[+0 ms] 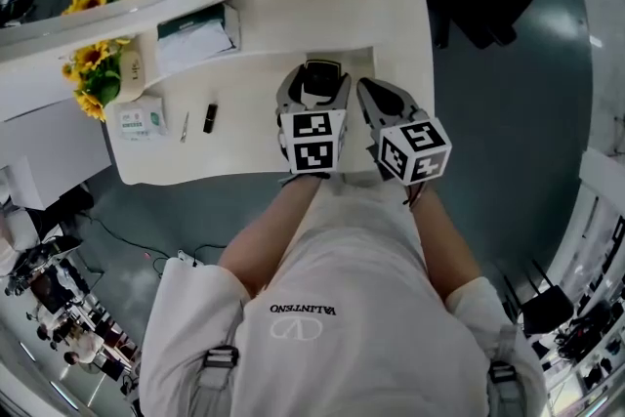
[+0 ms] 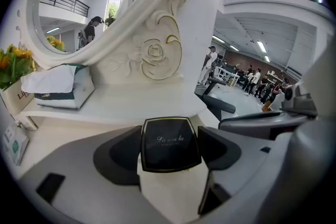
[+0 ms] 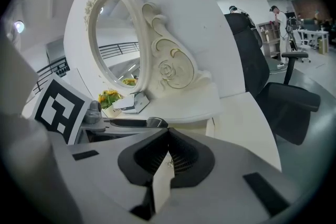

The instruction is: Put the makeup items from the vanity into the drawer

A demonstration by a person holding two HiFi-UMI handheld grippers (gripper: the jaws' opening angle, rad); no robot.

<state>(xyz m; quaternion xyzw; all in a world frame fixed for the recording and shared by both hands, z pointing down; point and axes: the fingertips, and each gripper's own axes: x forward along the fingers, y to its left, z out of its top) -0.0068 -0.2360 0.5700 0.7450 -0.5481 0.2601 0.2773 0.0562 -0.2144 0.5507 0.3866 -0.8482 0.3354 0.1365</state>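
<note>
1. Between the jaws of the left gripper point(image 1: 316, 83), above the right part of the vanity point(image 1: 254, 83), sits a black compact point(image 2: 170, 143). The jaws stand wide, with one pad pressing on each side of it.
2. We judge the compact to be light, stiff and smooth. It has a glossy lid and probably a hinge and fragile powder inside. Holding it flat by the two opposite edges, as now, seems to us the safest way.
3. The right gripper point(image 3: 168, 136) is just beside the left one, with its jaws brought together on nothing.
4. On the left part of the vanity lie a black tube point(image 1: 209, 117), a thin pencil point(image 1: 184, 126) and a small box point(image 1: 137, 119). The sunflowers point(image 1: 93, 73) and a tissue pack point(image 1: 195, 34) are behind them.
5. We cannot identify the drawer with certainty. The carved mirror frame point(image 2: 157, 55) rises close in front, so it may be in the way.
</note>
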